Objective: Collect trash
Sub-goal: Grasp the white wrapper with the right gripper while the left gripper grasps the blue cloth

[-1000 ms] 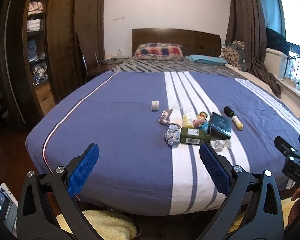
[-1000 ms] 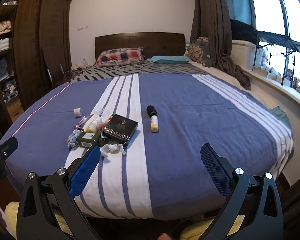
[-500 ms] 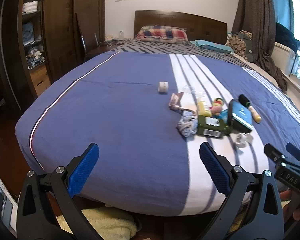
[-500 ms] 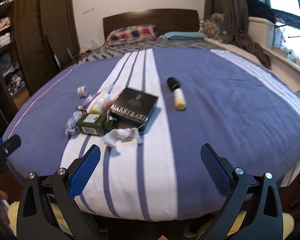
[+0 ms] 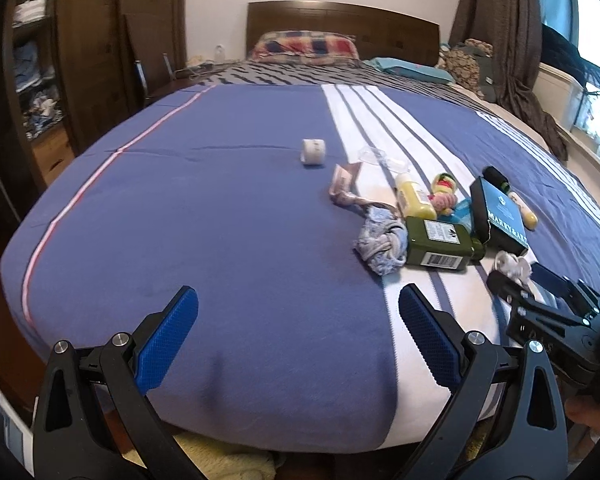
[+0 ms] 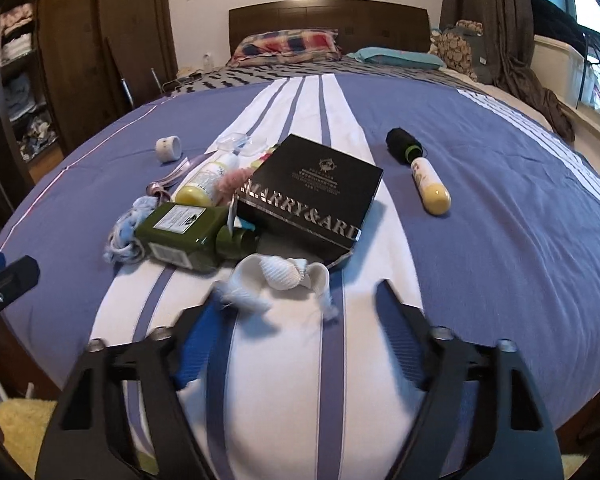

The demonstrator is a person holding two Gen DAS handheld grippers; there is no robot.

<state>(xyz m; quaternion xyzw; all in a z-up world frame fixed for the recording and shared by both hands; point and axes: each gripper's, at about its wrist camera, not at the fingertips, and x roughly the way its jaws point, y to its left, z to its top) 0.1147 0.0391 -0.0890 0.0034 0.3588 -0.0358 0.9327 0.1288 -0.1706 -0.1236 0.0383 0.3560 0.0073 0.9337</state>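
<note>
Right gripper (image 6: 295,320) wide open, empty, low over bed (image 6: 500,240) at near edge. Crumpled white wad (image 6: 277,280) dead ahead, just beyond fingertips, roughly centred in gap; long axis runs across jaws, left-right. Wad lies on white stripe, just in front of black box (image 6: 312,196) and green bottle (image 6: 183,236). Left gripper (image 5: 297,336) also wide open, empty, over bare blue cover, trash pile well off to its right. Right nearer; likely first pick.
</note>
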